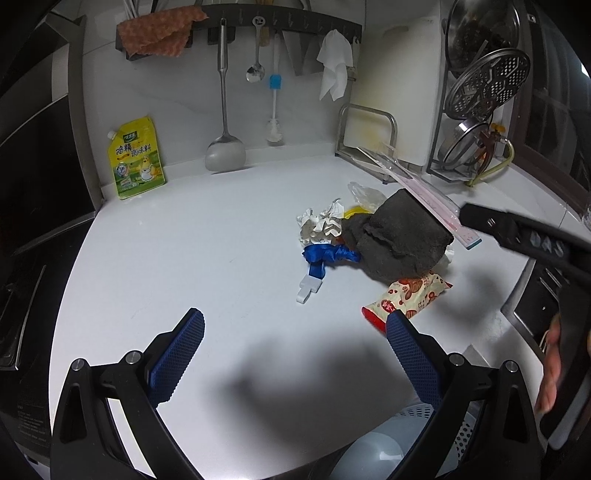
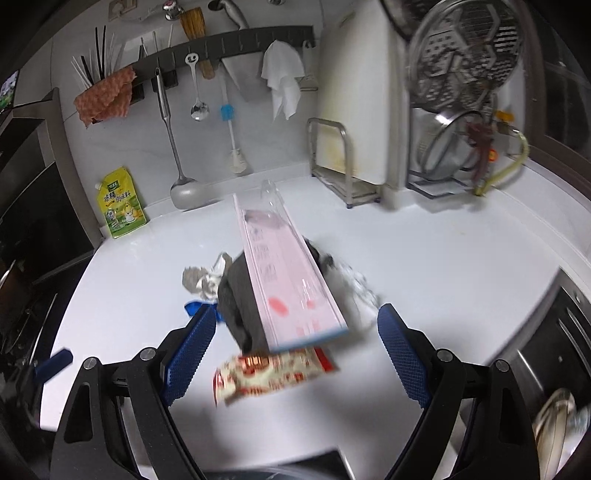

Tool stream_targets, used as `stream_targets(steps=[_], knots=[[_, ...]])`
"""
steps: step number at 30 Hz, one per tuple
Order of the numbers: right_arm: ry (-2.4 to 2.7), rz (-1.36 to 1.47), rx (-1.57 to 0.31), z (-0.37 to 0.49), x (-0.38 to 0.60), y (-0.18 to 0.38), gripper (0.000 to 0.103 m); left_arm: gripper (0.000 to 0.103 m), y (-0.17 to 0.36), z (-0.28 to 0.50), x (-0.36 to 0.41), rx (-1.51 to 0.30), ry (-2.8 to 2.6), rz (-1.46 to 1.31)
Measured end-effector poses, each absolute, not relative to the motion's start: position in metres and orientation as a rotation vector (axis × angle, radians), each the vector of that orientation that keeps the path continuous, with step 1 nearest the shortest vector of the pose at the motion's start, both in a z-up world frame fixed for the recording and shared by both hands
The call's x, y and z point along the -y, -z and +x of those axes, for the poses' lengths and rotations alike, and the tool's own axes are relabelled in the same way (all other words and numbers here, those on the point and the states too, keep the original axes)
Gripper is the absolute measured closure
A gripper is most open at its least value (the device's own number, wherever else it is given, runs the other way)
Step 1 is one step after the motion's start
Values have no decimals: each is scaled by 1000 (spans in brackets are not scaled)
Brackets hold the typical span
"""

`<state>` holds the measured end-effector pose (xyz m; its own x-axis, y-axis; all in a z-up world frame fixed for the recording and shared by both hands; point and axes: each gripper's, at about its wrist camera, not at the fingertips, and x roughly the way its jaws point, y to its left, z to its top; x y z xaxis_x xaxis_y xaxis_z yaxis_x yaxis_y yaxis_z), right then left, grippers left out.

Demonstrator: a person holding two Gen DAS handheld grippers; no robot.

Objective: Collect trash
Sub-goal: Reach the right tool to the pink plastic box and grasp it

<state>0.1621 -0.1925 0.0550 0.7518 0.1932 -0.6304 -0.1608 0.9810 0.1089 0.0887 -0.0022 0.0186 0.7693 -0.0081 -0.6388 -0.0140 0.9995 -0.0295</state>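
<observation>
A pile of trash lies on the white counter (image 1: 203, 240): a dark grey rag (image 1: 399, 236), crumpled white paper (image 1: 321, 223), a blue ribbon (image 1: 328, 256) with a white clip (image 1: 308, 286), a red-and-white snack wrapper (image 1: 406, 295) and a long pink clear-plastic box (image 1: 424, 199) lying over the rag. My left gripper (image 1: 295, 332) is open and empty, short of the pile. My right gripper (image 2: 297, 328) is open and empty, its jaws either side of the pink box (image 2: 284, 277), above the wrapper (image 2: 269, 373) and the rag (image 2: 240, 302).
A yellow seasoning pouch (image 1: 136, 158) stands at the back left. Utensils and cloths hang on a wall rail (image 1: 236, 26). A cutting-board rack (image 1: 365, 133) and a dish rack (image 1: 476, 110) stand at the back right. A white perforated basket (image 1: 417, 439) sits below the counter's front edge.
</observation>
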Motion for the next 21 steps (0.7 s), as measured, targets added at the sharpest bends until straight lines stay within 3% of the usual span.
stream_targets(steps=[18,21], knots=[[-253,7,-795,235,178,-29,19,6,2,109,1,-741,-10,-32],[-267,-1,-796,234,178,-31,31,6,3,110,3,-744,-6,-32]])
